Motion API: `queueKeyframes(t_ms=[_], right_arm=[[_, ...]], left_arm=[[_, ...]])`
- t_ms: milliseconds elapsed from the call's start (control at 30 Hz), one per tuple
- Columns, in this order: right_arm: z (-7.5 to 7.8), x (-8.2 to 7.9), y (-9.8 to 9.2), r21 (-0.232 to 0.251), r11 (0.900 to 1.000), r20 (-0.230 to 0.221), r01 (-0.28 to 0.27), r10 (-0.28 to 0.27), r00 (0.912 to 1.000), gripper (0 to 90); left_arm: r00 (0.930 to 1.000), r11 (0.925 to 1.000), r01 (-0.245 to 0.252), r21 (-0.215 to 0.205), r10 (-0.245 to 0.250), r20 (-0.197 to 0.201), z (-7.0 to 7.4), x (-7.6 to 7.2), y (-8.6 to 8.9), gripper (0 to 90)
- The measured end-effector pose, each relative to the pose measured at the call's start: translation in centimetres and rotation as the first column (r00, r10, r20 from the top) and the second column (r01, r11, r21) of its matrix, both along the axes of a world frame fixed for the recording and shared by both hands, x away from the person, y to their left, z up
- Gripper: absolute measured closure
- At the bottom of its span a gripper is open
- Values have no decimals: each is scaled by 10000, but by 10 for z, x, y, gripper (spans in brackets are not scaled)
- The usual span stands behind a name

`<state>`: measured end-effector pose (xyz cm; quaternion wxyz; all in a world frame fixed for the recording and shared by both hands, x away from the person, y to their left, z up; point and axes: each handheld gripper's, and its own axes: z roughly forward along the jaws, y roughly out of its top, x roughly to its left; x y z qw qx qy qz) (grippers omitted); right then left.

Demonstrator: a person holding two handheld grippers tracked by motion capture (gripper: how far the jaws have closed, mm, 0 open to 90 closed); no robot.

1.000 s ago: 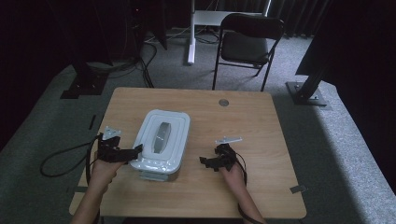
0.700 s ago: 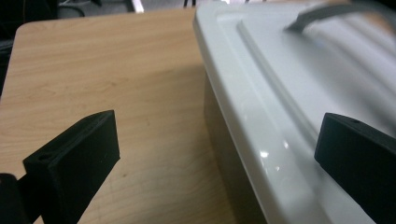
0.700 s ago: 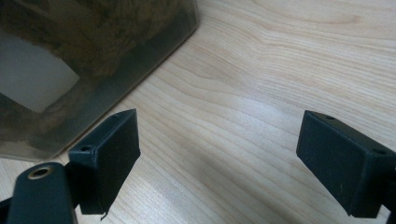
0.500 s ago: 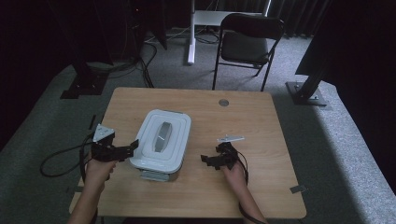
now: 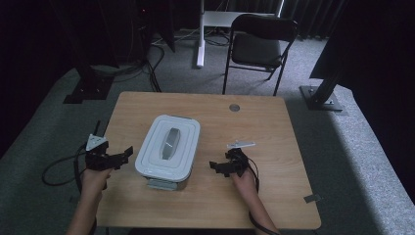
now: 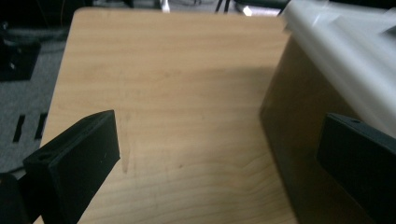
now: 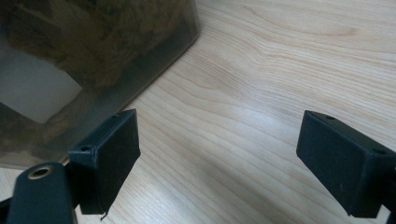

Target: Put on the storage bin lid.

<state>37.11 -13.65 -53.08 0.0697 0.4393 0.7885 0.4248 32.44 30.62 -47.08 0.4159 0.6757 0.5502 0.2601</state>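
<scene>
Left gripper [image 5: 125, 154] backed off lidded storage box [image 5: 168, 149] | both grippers' jaws gaped, empty; right gripper [image 5: 218, 166] beside box | rigid, bulky, smooth: clamp opposite side walls

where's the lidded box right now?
In the high view the white-lidded box sits on the wooden table, left of centre near the front edge, between the left gripper and the right gripper, neither touching it.

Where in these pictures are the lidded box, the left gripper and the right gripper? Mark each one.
lidded box [image 5: 169, 147]: high view, on its white lid beside the grey handle.
left gripper [image 5: 128, 152]: high view, midway between its open fingertips.
right gripper [image 5: 213, 166]: high view, midway between its open fingertips.
</scene>
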Motion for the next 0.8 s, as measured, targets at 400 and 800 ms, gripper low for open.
queueKeyframes(t_ms=[400,800], right_arm=[[3,7,25,137,9997,198,-210,207,9996,125],[3,4,32,66,9991,320,-428,425,9986,125]], left_arm=[[9964,9982,359,478,-321,-789,-46,23,-13,7],[9865,9892,1427,345,-1393,-862,-54,24,-44,7]])
